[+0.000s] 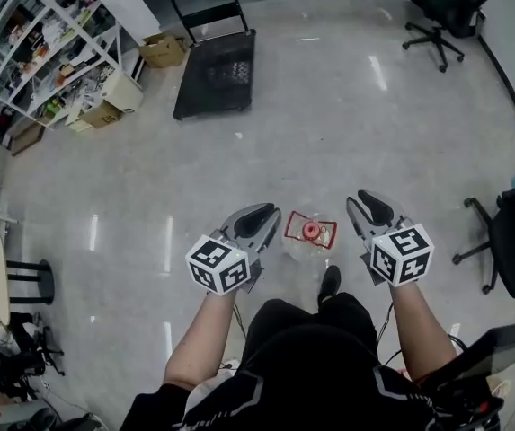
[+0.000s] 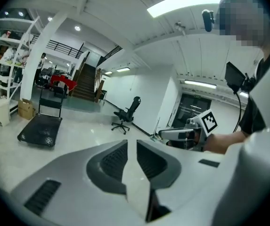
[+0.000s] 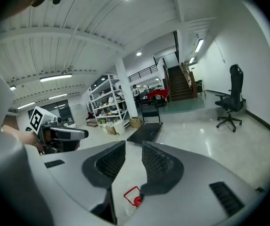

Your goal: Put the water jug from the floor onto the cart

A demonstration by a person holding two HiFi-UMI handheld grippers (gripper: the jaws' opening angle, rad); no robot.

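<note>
The water jug (image 1: pixel 309 233) stands on the floor just ahead of the person's feet, clear, with a red cap and a red handle. My left gripper (image 1: pixel 255 221) hovers at its left and my right gripper (image 1: pixel 371 209) at its right, neither touching it. Both are open with nothing between the jaws: the left gripper (image 2: pixel 131 142) shows a narrow gap, the right gripper (image 3: pixel 134 147) a wider one. In the right gripper view the jug (image 3: pixel 135 200) shows low down through the gap. The black flat cart (image 1: pixel 217 74) with its upright handle stands far ahead, also in view as the cart (image 2: pixel 40 130) and the cart (image 3: pixel 146 132).
White shelving (image 1: pixel 50 43) full of goods lines the far left, with cardboard boxes (image 1: pixel 163 50) beside the cart. An office chair (image 1: pixel 446 16) stands at the far right and another chair (image 1: pixel 513 241) near my right. A black stool (image 1: pixel 23 281) sits at the left.
</note>
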